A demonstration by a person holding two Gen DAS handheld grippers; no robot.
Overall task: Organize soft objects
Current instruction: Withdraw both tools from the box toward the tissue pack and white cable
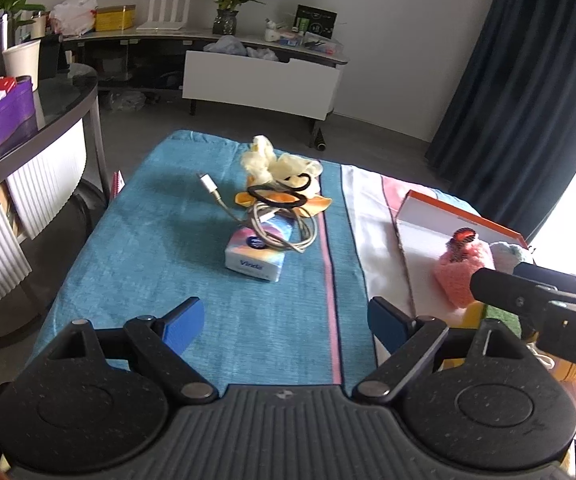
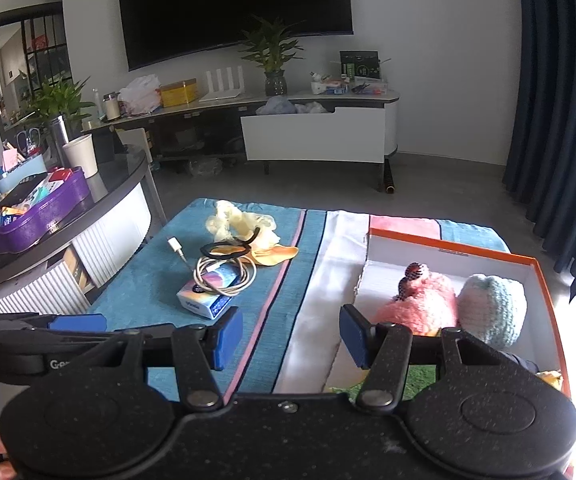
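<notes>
On the blue towel (image 1: 159, 240) that covers the low table, a small heap of loose things sits near the middle: a Vinda tissue pack (image 1: 256, 252) with a coiled white charging cable (image 1: 283, 232) draped over it, a black hair tie (image 1: 277, 194) lying just behind, and a pale yellow scrunchie (image 1: 275, 164) at the far end, resting against a scrap of orange cloth (image 1: 316, 204). The cable's plug end trails off to the left of the heap.

To the right, past the towel's pink stripe and a white cloth (image 2: 328, 280), stands an open white box with an orange rim (image 2: 544, 280). Inside it lie a fluffy pink knitted piece (image 2: 428, 304) with a red-and-black clip (image 2: 412, 274) on top, and beside it — touching — a pale blue knitted piece (image 2: 492, 304).

The left gripper (image 1: 283, 320) hangs over the near part of the towel, its blue-padded fingers spread wide with nothing between them; the tissue pack lies ahead of it, apart. The right gripper (image 2: 292, 336) sits above the border between towel and white cloth, its fingers also apart and empty — the right pad stands in front of the box's near left corner. In the left wrist view the right gripper shows as a dark bar crossing in front of the box.
</notes>
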